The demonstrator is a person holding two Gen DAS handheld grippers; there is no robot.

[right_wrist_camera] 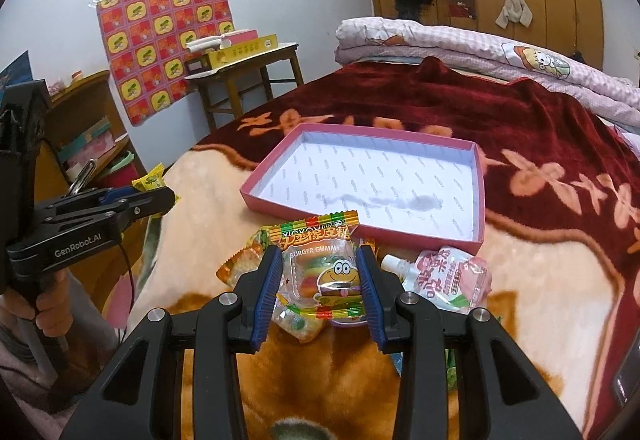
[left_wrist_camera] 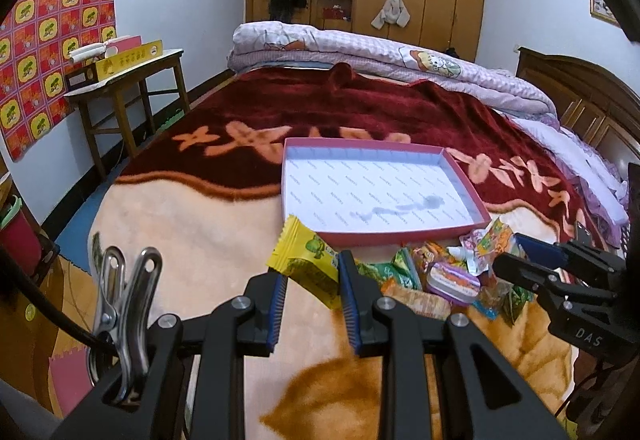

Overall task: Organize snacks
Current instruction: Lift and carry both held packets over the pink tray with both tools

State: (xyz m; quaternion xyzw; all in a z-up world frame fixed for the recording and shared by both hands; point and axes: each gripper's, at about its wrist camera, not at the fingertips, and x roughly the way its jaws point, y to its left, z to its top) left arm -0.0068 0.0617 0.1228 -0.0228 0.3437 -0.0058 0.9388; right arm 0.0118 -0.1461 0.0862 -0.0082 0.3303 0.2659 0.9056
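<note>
Two packets are lifted, your left tongs [left_wrist_camera: 313,276] clamping the yellow one [left_wrist_camera: 306,262], your right tongs [right_wrist_camera: 319,282] the gummy [right_wrist_camera: 320,272]; the empty tray [left_wrist_camera: 384,234] lies just ahead, so carry both over its rim.

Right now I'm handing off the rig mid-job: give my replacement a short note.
Left gripper: jaws shut on a yellow snack packet.
Right gripper: jaws shut on a burger gummy pack.
Pink tray sits on the blanket, nothing in it yet.
Remaining snack pile lies just in front of the tray, including a pink drink pouch.
Done: two packs picked up. Left: place both in the tray, then the rest.
</note>
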